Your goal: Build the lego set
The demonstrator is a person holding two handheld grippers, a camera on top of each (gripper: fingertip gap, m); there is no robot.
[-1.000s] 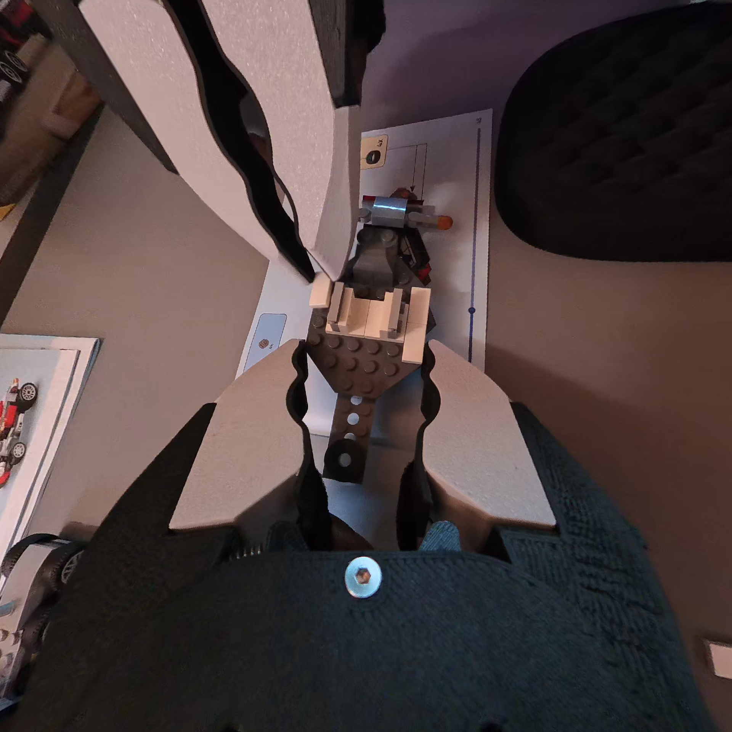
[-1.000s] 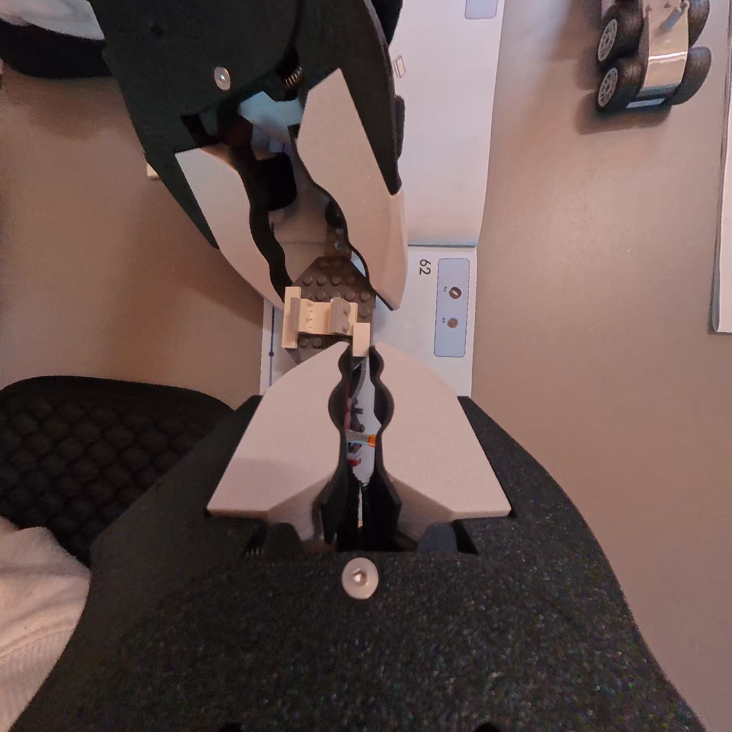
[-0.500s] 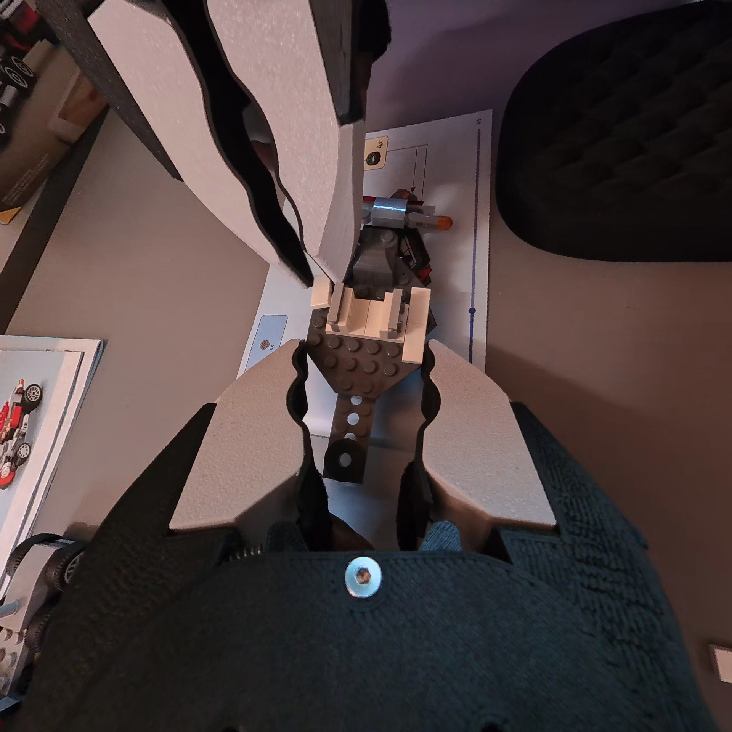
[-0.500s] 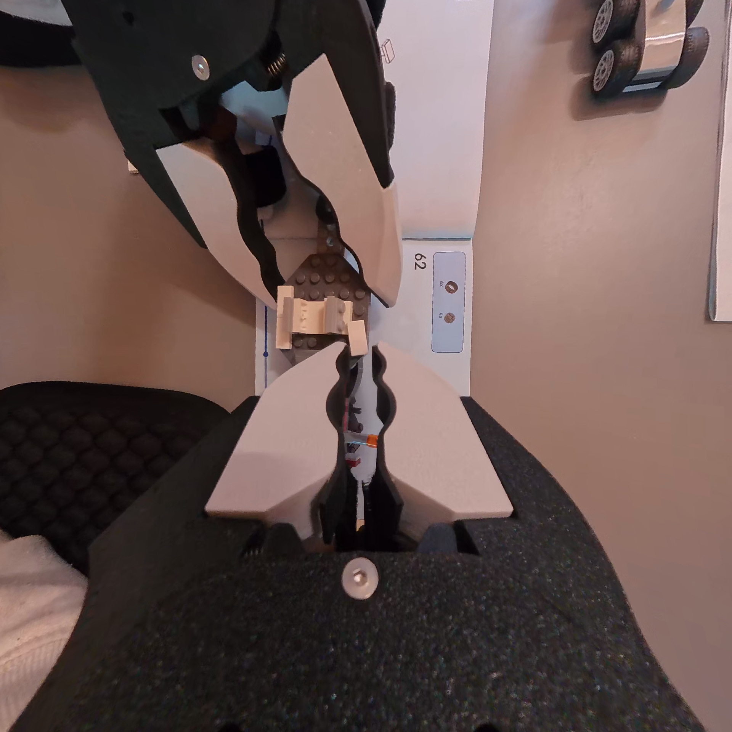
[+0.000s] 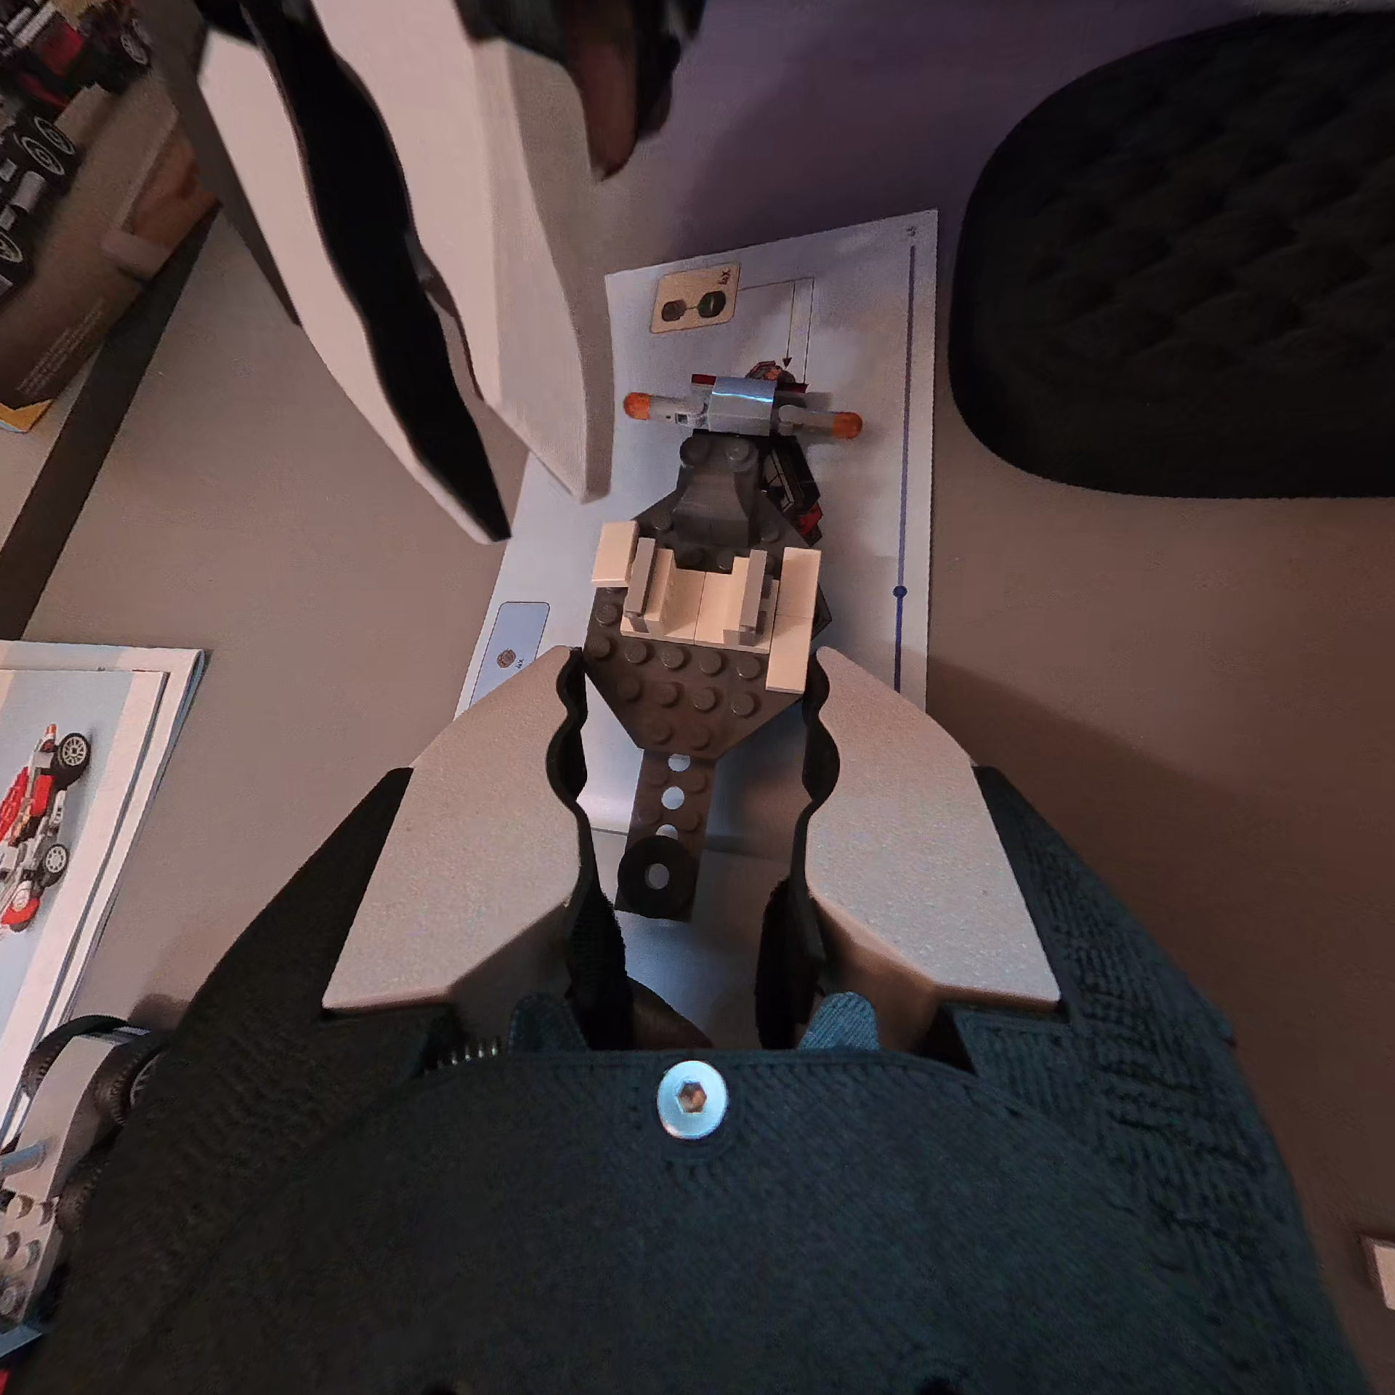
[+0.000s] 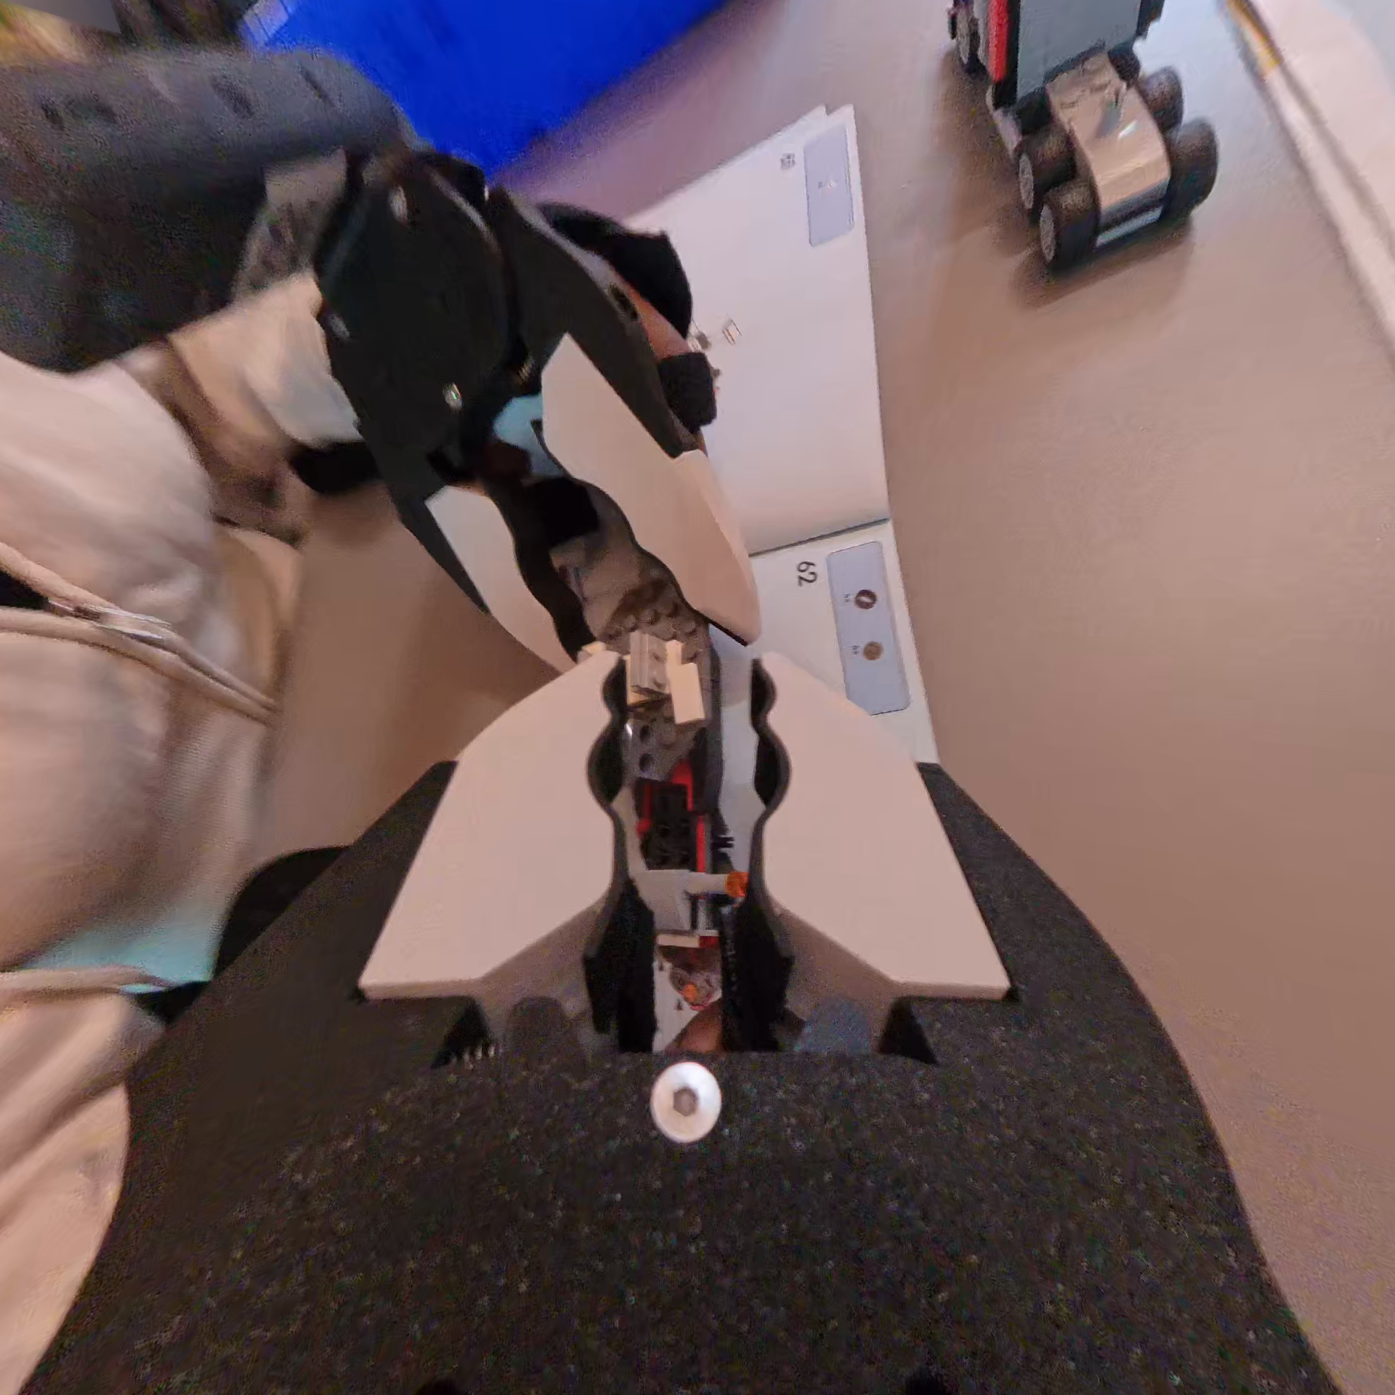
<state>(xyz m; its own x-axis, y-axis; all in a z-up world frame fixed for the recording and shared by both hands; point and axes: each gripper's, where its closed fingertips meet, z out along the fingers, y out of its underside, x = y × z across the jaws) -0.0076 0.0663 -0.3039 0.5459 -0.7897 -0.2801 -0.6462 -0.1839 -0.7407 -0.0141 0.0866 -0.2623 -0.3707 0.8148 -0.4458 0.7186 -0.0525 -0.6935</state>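
My left gripper (image 5: 691,664) is shut on the lego model (image 5: 679,702), clamping the sides of its dark grey studded wedge plate. The model carries white bricks, among them a small white brick (image 5: 615,555) on its left edge, and a grey bar with orange tips (image 5: 743,408). It is held just above an open instruction page (image 5: 853,317). My right gripper (image 6: 683,664) is open and empty, raised above the model (image 6: 657,611). It shows blurred in the left wrist view (image 5: 540,513), up and left of the model. The left gripper (image 6: 657,634) shows in the right wrist view.
A black quilted cushion (image 5: 1177,264) lies at the right. A second booklet (image 5: 75,792) and a grey wheeled lego vehicle (image 6: 1094,136) sit on the tan table. A box (image 5: 60,189) stands at the far left. A person's beige sleeve (image 6: 113,528) is close. Tip to tip, the grippers are about 5 centimetres apart. The grey wheeled lego vehicle (image 6: 1094,136) is about equally far from each gripper, around 15 centimetres. My left wrist view (image 5: 47,1127) looks at it from another angle.
My right gripper has let go of the small white brick, opened and lifted up and away from the model. The brick stays on the model. The left gripper keeps its hold.
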